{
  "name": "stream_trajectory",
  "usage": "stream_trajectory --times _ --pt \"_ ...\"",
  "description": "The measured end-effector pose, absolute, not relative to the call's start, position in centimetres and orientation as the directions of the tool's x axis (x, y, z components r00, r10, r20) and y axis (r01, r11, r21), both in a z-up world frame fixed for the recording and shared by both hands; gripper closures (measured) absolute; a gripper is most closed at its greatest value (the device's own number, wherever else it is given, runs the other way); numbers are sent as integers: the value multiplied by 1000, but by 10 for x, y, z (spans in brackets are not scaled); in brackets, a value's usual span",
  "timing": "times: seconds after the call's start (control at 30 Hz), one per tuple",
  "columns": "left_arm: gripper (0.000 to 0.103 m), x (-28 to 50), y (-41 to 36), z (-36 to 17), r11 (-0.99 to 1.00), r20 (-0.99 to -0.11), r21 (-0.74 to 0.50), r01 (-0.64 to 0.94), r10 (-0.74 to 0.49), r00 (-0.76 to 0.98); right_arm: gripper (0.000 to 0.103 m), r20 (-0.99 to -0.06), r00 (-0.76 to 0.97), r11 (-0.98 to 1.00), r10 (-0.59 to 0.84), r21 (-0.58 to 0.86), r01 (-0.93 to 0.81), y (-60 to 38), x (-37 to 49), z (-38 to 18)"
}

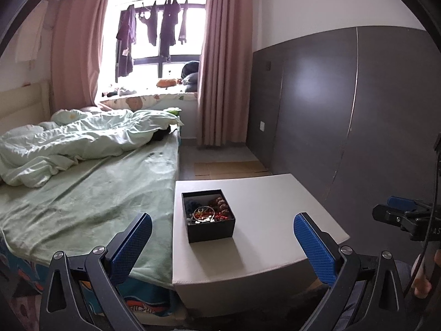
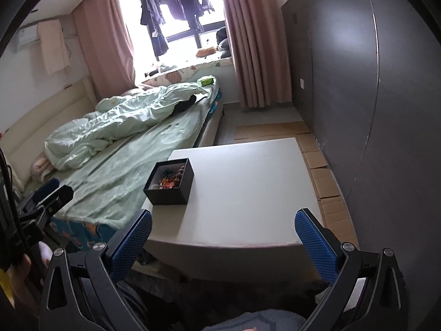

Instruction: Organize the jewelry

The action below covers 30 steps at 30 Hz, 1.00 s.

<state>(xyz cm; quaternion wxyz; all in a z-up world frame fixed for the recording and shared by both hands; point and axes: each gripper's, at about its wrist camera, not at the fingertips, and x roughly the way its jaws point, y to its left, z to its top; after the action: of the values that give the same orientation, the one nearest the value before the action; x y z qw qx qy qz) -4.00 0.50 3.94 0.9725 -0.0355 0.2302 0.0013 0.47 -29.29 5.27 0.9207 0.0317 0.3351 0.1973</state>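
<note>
Fingers: your left gripper [image 1: 222,237] has its blue fingers [image 1: 131,244] spread wide with nothing between them; your right gripper [image 2: 223,237] is spread the same way and carries nothing.
Position: both hang back off the near edge of the table [image 1: 275,209], well apart from anything they could pick up. The right one shows at the far right of the left view, out past the table's side.
Box: the black box [image 1: 210,231] sits uncovered on the table, close to the edge that runs along the bed [image 1: 96,193]. In the right view it stands ahead and to the left of your right gripper.
Jewelry: a tangle of jewelry [image 1: 206,209] lies inside the box: a silvery ring-shaped piece, brown beads, red and dark bits. You cannot tell single pieces apart cleanly from here.
Snag risk: pieces look heaped on one another, so if you pinch one, neighbours may lift with it and drop.
Tip risk: the box looks light and has tall walls; a finger catching the rim on the way in could slide or tip it toward the bed, where small items would vanish in the green sheet.
Grip risk: thin chains or rings may slip from wide flat pads if you close off-centre.
Crowding risk: two grippers in one small box could knock each other.
</note>
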Motion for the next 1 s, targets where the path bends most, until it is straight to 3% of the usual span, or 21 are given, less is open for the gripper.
stream_trajectory --times 0.53,1.0 --pt "0 -35 3 31 995 -467 -52 -81 48 883 0 -606 716 938 345 210 -274 -299 2 46" --pt "0 -41 4 31 995 -465 -72 -69 28 885 0 -604 736 951 305 150 -271 -289 -4 49"
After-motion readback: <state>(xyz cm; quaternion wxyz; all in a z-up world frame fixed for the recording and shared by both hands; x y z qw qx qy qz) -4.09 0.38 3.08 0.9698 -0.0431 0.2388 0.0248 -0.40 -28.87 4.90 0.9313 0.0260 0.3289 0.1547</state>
